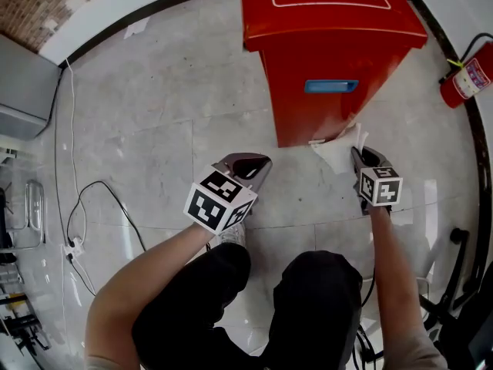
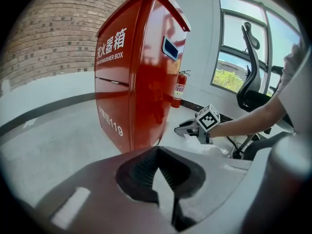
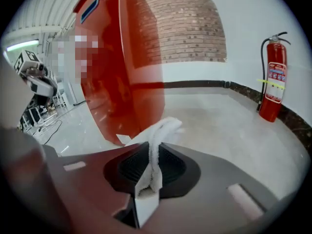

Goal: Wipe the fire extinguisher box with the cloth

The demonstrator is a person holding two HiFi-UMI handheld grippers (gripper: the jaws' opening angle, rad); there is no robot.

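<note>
The red fire extinguisher box (image 1: 327, 45) stands on the floor ahead of me, with white lettering on its side (image 2: 136, 72). My right gripper (image 1: 360, 154) is shut on a white cloth (image 1: 339, 151) just off the box's lower right corner. In the right gripper view the cloth (image 3: 157, 140) sticks up from between the jaws, close to the box's red wall (image 3: 122, 57). My left gripper (image 1: 250, 163) hovers low in front of the box, slightly left of it. Its jaws (image 2: 157, 150) are shut with nothing between them.
A red fire extinguisher (image 1: 466, 79) stands by the wall at the right (image 3: 274, 82). Cables and a power strip (image 1: 73, 247) lie on the grey tiled floor at the left. An office chair (image 2: 251, 89) is behind my right arm. My knees (image 1: 308, 299) are below.
</note>
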